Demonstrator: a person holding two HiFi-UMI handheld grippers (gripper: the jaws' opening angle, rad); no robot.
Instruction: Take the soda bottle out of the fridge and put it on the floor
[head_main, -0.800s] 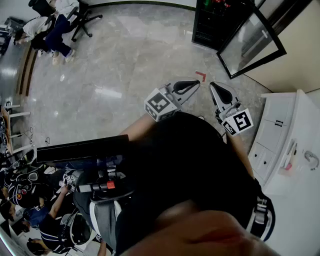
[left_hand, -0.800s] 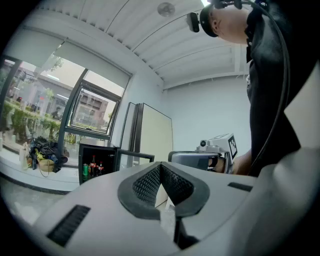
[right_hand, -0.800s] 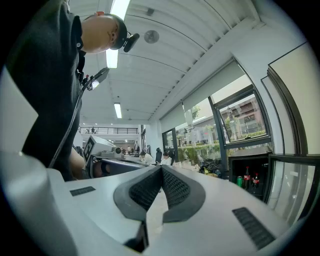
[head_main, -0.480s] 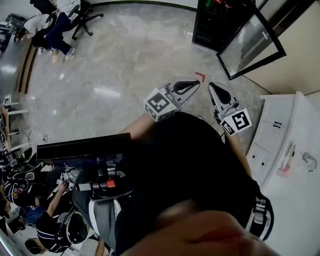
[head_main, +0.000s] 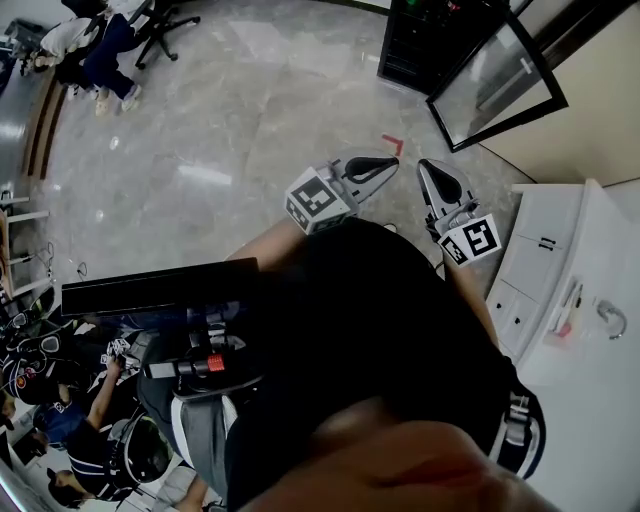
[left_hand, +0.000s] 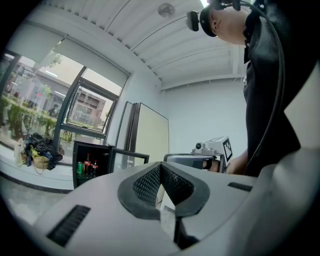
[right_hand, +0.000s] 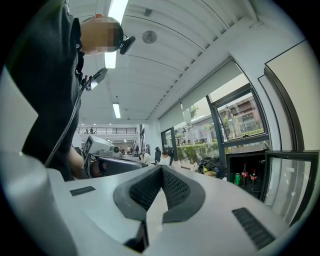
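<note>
Lots of floor before the fridge, so I'd step closer first, then spread the right tool and left tool, both pinched together, empty.

A: What stood at the right?
B: One white cabinet, drawers shut. One red corner mark lay beyond it.
A: Far left?
B: One black office chair, with seated people beside it. More people sat near a black screen.
A: Higher up?
B: Ceiling strip lights were lit. Tall windows had a heap of bags below.
</note>
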